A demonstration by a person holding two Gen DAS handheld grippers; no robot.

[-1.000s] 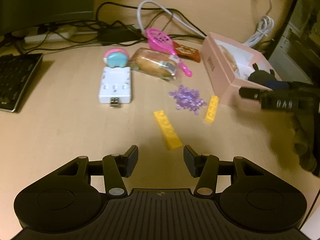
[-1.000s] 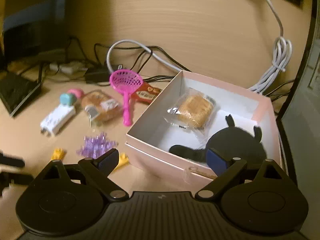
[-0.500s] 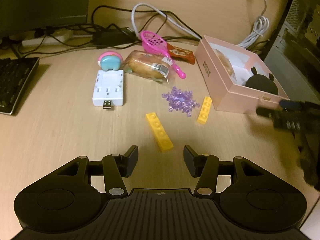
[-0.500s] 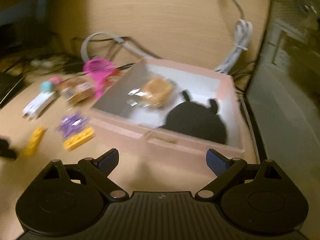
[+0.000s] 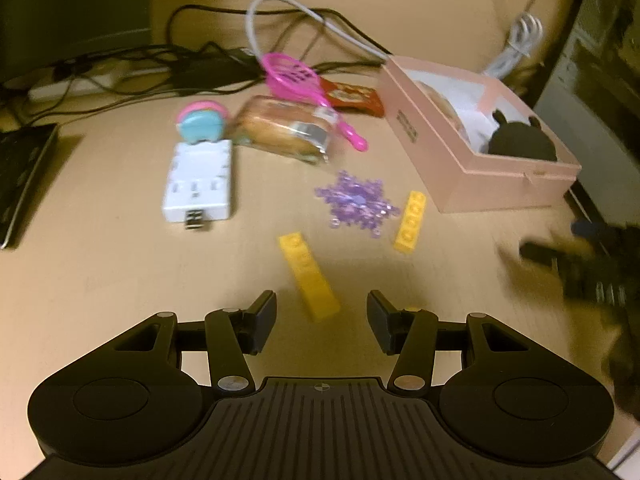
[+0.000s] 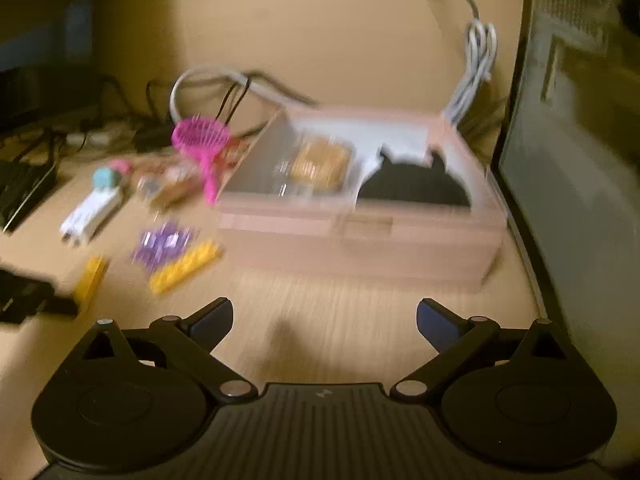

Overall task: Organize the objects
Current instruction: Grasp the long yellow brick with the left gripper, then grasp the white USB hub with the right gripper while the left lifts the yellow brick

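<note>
We note right claw point(image 6: 325, 322) open, empty, above bare counter point(image 6: 360, 312); pink box point(image 6: 360, 236) ahead holds black toy point(image 6: 416, 184).

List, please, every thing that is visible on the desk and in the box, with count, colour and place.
building bricks: 2, yellow, on desk nearest the left tongs; second one beside the box
bead snowflake: 1, purple, between the bricks
box: 1, pink, open, right side of desk
wrapped pastry: 1, golden, inside box
eared plush shape: 1, black, inside box
wrapped bread: 1, brown, desk centre
toy strainer: 1, pink, leaning on bread
snack packet: 1, red, behind strainer
USB adapter: 1, white, left of bread
small toy: 1, teal and pink, behind adapter
cables: several, black and grey, rear
keyboard: 1, black, far left
left tongs: open, empty
right tongs: open, empty
</note>
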